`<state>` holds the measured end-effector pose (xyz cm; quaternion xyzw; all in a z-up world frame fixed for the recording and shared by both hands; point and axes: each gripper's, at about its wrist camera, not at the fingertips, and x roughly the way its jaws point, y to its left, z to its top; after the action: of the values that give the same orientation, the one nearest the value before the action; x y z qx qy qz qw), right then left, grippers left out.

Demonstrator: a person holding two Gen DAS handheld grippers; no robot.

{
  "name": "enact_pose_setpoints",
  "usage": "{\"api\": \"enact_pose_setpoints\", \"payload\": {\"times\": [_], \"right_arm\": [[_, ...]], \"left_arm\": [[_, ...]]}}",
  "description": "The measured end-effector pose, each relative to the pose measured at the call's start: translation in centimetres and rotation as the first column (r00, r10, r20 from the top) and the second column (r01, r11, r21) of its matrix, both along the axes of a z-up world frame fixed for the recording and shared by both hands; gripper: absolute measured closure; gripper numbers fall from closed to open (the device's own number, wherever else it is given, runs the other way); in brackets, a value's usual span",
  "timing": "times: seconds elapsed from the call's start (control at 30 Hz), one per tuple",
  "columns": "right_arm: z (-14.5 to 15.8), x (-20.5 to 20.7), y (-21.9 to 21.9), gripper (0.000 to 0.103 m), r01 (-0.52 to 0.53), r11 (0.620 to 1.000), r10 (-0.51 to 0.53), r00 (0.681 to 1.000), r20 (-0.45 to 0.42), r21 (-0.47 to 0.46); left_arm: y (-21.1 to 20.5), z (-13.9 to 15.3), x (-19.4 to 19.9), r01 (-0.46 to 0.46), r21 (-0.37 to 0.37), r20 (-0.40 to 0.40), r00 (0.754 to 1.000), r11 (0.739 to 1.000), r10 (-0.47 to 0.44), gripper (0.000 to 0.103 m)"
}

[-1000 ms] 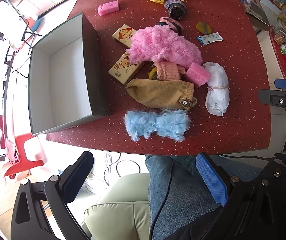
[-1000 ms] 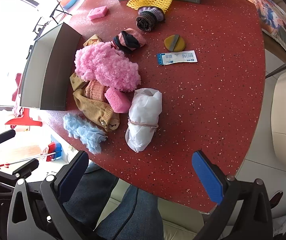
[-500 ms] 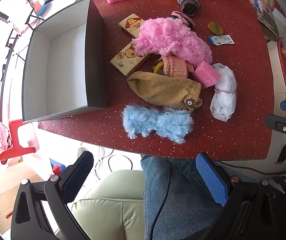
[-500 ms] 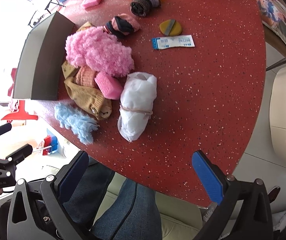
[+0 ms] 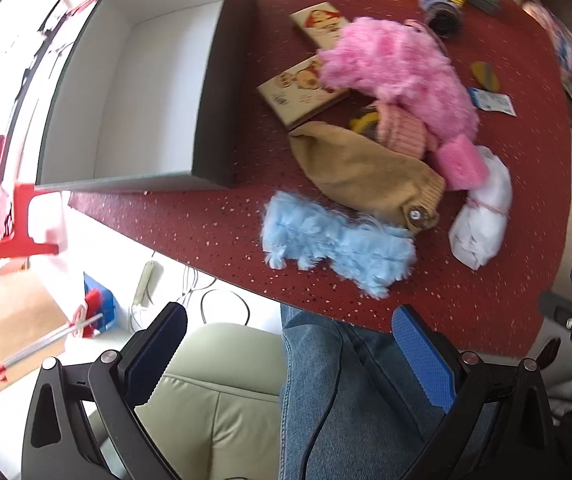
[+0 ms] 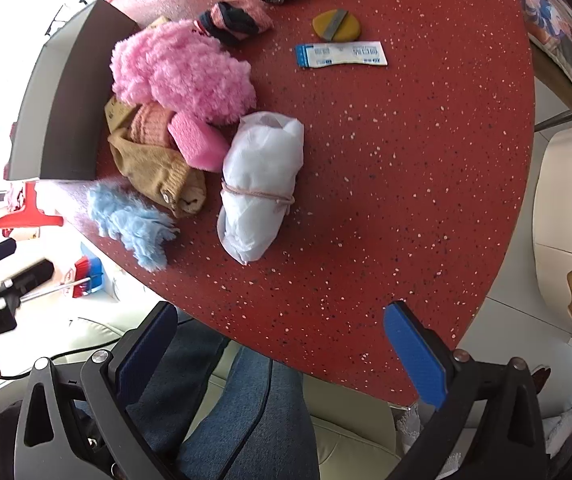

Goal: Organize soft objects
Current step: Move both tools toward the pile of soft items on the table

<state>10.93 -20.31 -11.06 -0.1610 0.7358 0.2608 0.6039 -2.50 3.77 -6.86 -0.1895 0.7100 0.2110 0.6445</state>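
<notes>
Both hand-held grippers hang wide apart and empty over the person's lap: the left hand-held gripper (image 5: 289,344) and the right hand-held gripper (image 6: 279,342) each sit just short of the near edge of the red worktop (image 6: 426,168). Over the last second both views have closed in on the pile, the left one swinging toward the empty box (image 5: 133,92), so an approach seems under way, though nothing has been touched. Nearest the left one lies the blue fluffy piece (image 5: 334,240), touching the tan sock (image 5: 366,176); behind them sit the pink sponge (image 5: 462,160) and the pink fluffy heap (image 5: 398,72). Closest to the right one is the white tied bundle (image 6: 261,184). Sorting has not begun, and the blue piece looks the likeliest first pick.
</notes>
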Motion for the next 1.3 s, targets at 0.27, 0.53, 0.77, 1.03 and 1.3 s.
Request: {"api": "enact_pose_setpoints", "payload": {"times": [0.27, 0.53, 0.77, 1.03, 1.3], "right_arm": [[-2.1, -1.5, -0.7, 0.0, 0.015, 1.0, -0.015, 1.0, -0.027, -0.025], [-2.6, -1.2, -0.5, 0.0, 0.051, 0.999, -0.051, 0.998, -0.023, -0.016], [-1.7, -0.9, 0.5, 0.0, 0.026, 1.0, -0.026, 1.0, -0.001, -0.012], [-0.9, -0.7, 1.2, 0.0, 0.011, 1.0, -0.011, 1.0, 0.018, -0.012], [-0.9, -0.2, 1.0, 0.0, 0.023, 1.0, -0.023, 0.999, 0.025, -0.017]], "left_arm": [[0.9, -2.6, -1.6, -0.132, -0.033, -0.036, 0.991, 0.991, 0.131, 0.0], [0.9, -3.3, -1.3, -0.141, -0.038, -0.027, 0.99, 0.989, 0.14, 0.0], [1.5, -2.9, -1.4, -0.164, -0.043, -0.013, 0.986, 0.986, 0.164, 0.0], [1.5, -2.9, -1.2, -0.165, -0.048, 0.002, 0.986, 0.985, 0.165, 0.0], [1.6, -3.0, -1.3, -0.177, -0.051, -0.002, 0.984, 0.983, 0.177, 0.0]]}}
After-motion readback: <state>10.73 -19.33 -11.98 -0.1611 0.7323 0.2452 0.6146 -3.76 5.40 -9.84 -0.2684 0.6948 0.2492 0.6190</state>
